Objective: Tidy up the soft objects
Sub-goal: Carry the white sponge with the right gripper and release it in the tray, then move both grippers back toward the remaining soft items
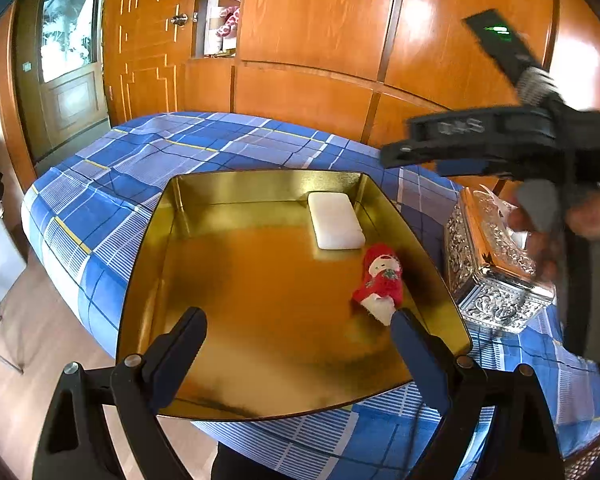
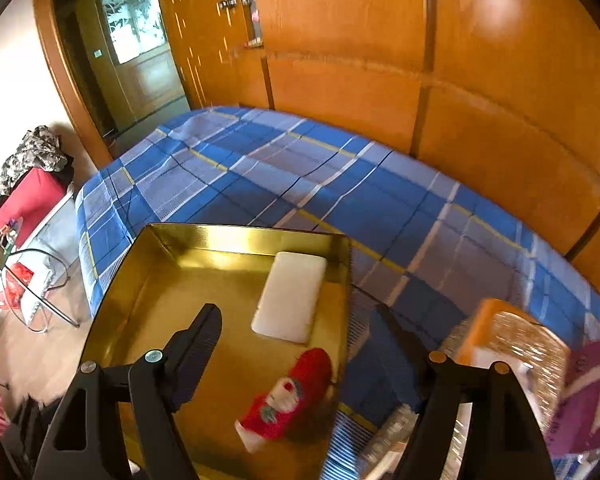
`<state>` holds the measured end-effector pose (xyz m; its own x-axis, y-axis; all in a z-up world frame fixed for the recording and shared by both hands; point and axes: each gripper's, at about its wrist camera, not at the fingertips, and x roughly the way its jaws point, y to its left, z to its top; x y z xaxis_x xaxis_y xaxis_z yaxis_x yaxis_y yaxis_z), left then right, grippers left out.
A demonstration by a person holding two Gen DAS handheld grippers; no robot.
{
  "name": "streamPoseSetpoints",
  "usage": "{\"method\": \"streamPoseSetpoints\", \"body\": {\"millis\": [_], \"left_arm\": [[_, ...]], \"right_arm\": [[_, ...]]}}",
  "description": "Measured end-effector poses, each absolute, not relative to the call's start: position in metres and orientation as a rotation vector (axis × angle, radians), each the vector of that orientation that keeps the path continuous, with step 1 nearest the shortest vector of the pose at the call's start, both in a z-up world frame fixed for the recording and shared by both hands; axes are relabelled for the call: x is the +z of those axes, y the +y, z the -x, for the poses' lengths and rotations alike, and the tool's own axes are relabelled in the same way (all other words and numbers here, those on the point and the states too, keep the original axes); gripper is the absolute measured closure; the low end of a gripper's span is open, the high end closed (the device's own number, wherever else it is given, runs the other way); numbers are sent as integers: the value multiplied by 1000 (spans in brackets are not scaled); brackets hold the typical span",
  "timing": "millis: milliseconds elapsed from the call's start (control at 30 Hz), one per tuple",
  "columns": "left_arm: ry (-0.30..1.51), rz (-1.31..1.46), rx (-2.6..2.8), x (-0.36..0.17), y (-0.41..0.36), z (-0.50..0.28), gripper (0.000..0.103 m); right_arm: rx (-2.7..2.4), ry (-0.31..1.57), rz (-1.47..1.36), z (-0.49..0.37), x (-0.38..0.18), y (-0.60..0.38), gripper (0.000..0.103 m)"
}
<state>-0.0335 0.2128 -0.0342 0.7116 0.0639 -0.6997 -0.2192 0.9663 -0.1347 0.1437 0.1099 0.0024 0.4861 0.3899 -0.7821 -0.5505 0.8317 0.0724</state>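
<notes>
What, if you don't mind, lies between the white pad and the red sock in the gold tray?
Nothing: only a short strip of bare gold tray floor separates the white pad from the red sock, clearest in the left wrist view.

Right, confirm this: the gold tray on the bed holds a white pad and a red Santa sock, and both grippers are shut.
Not quite. Both views show the grippers open: the left gripper and the right gripper have their fingers spread wide, holding nothing. The rest stands: the gold tray holds the white pad and the red Santa sock.

Pad [image 1: 335,221] behind sock [image 1: 380,280], both in tray [image 1: 148,256].
</notes>
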Motion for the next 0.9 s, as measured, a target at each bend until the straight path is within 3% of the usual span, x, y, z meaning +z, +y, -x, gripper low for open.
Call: {"method": "streamPoseSetpoints", "body": {"millis": [333,900], "left_arm": [[757,172,133,-29,196,37,9],[742,27,32,-14,140,39,9]], "right_arm": [[499,700,220,-85,30,39,26],[258,612,72,-57,48,-98,26]]}}
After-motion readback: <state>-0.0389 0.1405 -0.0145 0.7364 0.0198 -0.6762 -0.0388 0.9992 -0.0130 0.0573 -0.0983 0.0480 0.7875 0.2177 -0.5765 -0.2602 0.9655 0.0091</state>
